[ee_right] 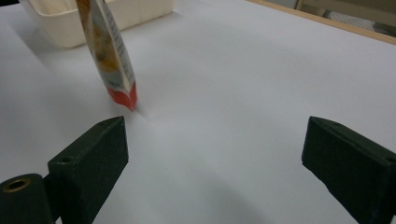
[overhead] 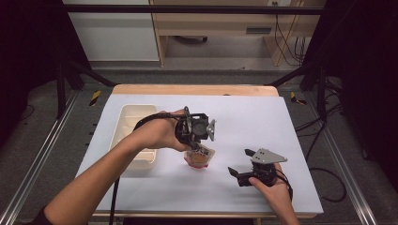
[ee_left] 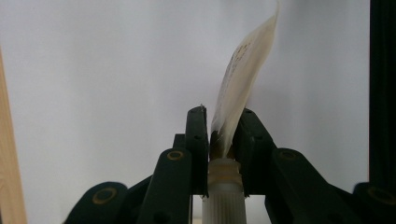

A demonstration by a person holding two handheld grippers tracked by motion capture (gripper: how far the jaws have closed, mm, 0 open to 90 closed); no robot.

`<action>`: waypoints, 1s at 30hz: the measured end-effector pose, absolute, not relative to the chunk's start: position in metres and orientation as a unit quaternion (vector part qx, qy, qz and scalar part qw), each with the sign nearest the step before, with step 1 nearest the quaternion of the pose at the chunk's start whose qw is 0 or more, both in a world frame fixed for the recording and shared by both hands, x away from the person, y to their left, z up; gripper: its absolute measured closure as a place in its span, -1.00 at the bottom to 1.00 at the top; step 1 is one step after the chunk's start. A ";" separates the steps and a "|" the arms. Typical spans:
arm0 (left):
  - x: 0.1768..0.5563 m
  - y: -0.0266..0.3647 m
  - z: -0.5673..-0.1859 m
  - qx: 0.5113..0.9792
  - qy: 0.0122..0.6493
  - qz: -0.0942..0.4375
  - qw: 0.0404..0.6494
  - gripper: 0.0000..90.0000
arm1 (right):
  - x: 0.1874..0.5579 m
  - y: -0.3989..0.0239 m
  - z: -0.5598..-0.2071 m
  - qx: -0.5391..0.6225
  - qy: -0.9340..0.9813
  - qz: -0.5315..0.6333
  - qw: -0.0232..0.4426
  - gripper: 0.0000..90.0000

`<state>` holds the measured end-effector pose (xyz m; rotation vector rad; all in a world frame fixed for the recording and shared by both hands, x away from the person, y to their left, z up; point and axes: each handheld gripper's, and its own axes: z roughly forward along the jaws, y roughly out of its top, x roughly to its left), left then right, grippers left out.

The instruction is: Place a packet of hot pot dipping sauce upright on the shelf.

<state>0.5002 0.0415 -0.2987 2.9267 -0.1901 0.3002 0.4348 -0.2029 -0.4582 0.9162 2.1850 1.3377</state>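
Spout pouch (overhead: 199, 158) hangs from your left gripper (overhead: 196, 149), jaws clamped at its ribbed neck, bottom edge near the white table (overhead: 263, 117), just beside the cream tray (overhead: 136, 123). Right gripper (overhead: 241, 167) idle, jaws apart. Likely mid-carry; next, set down gently

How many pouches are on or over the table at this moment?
1: the spouted pouch, clamped at its spout by the left gripper, beside the cream tray. The tray's inside is partly hidden.
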 end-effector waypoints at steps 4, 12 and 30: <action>0.501 0.051 -0.291 0.989 -0.059 0.107 0.082 0.70 | 0.434 -0.204 -0.459 0.330 0.783 0.483 0.210 -0.84; 0.503 0.074 -0.277 0.990 -0.047 0.119 0.055 0.70 | 0.432 -0.203 -0.459 0.330 0.782 0.482 0.215 -0.84; 0.521 0.129 -0.237 0.985 0.013 0.153 0.080 0.70 | 0.432 -0.205 -0.463 0.336 0.783 0.472 0.225 -0.84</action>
